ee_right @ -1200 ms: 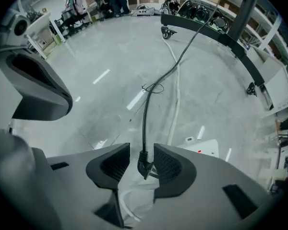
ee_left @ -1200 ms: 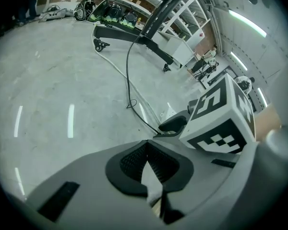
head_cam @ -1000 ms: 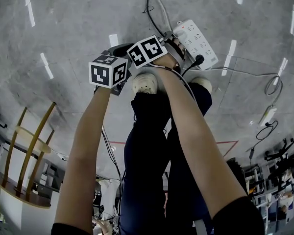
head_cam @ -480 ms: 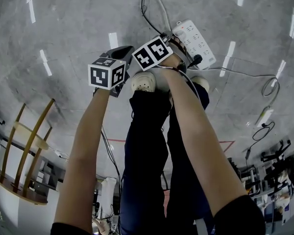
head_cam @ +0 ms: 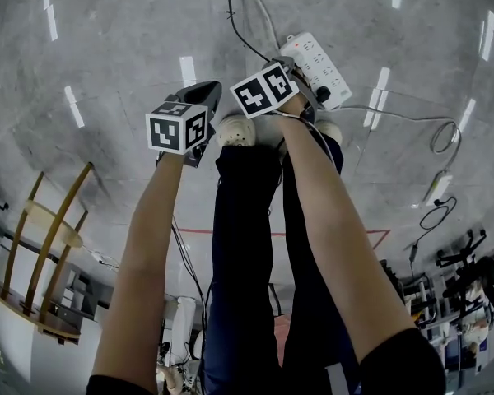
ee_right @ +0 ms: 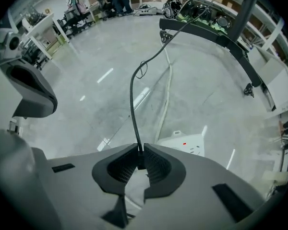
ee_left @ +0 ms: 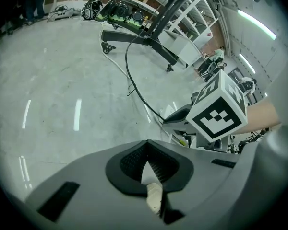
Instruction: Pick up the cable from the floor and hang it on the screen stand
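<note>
A thin black cable runs across the grey floor from the black wheeled screen stand to my right gripper. That gripper points straight down; its jaws have just been closing and are shut on the cable, which rises from between the pads. The same cable trails away at the top of the head view. My left gripper hovers beside it, jaws shut with nothing held. In its view I see the cable, the stand and the right gripper's marker cube.
A white power strip lies just under the right gripper, with a white cord beside the black cable. The person's shoes stand below both hands. More loose cables lie to the right, a wooden chair to the left.
Both grippers have lifted a little off the floor, and the black cable comes up with the right one. The left gripper's dark jaws now show past its cube.
</note>
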